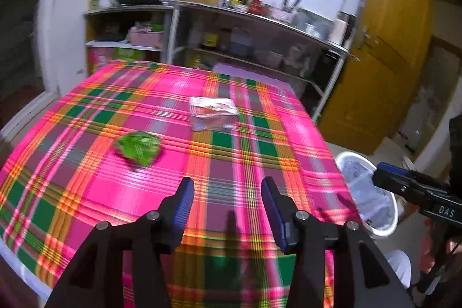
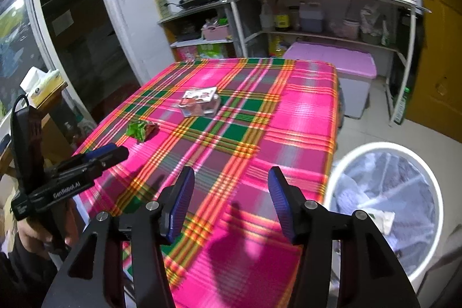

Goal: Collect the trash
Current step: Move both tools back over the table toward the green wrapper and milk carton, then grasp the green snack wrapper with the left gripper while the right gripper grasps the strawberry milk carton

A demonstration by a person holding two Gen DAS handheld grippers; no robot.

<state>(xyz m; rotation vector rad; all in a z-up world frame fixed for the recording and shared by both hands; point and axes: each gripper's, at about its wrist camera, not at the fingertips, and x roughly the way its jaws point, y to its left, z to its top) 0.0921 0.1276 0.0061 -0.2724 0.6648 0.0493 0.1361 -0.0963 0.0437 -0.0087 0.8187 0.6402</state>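
Observation:
A crumpled green wrapper lies on the pink plaid tablecloth, left of centre. Farther back sits a clear plastic packet with red print. My left gripper hovers over the near part of the table, open and empty, with the green wrapper ahead and to its left. My right gripper stands open and empty over the table's near right part. A white bin with a plastic liner stands on the floor by the table's right edge, with some trash inside.
Metal shelves with bottles, pots and boxes line the back wall. A lilac-lidded storage box stands behind the table. A yellow door is at the right. A tissue box rests on a wooden stand at the left.

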